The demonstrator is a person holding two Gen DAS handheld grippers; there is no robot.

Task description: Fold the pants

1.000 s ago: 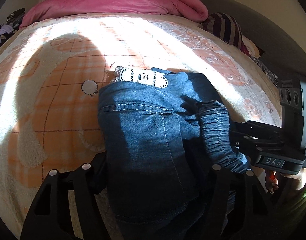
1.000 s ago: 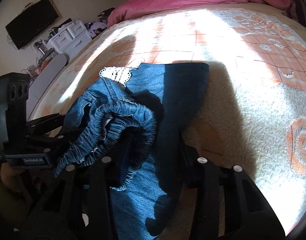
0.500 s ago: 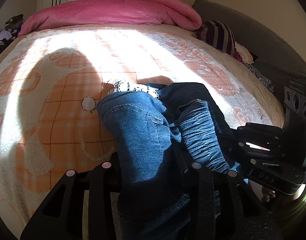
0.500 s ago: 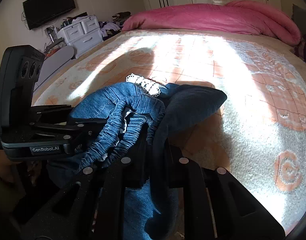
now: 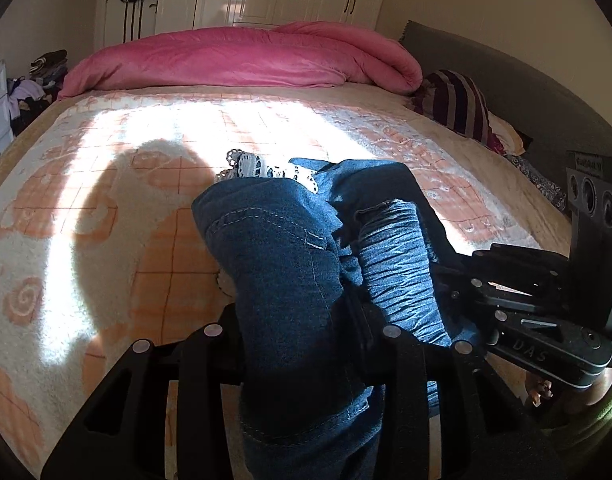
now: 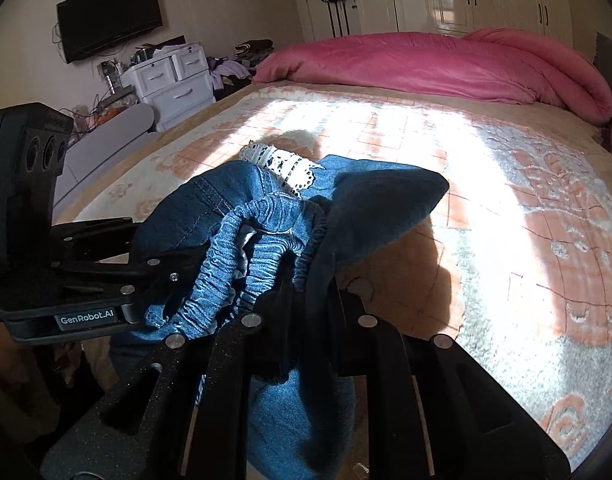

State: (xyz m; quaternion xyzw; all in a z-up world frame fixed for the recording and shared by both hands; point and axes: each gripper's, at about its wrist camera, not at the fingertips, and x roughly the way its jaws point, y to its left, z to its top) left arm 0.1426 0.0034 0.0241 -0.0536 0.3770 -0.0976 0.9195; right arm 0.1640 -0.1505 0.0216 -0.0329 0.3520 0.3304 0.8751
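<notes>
Your left hand-held gripper point(image 5: 301, 344) and right hand-held gripper point(image 6: 306, 320) are each clamped on the bunched blue denim pants point(image 5: 281, 256), ruched elastic waistband at 3 o'clock, white lace trim at 12, above the bed point(image 5: 105, 200).

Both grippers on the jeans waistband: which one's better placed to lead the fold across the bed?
Right, probably. The right gripper pinches the jeans beside open blanket; the left gripper clamps bulkier denim.

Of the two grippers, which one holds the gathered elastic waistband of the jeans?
The right gripper holds it: its jaws pinch the ruched waistband. The left gripper instead clamps plain, stitched denim of the jeans.
</notes>
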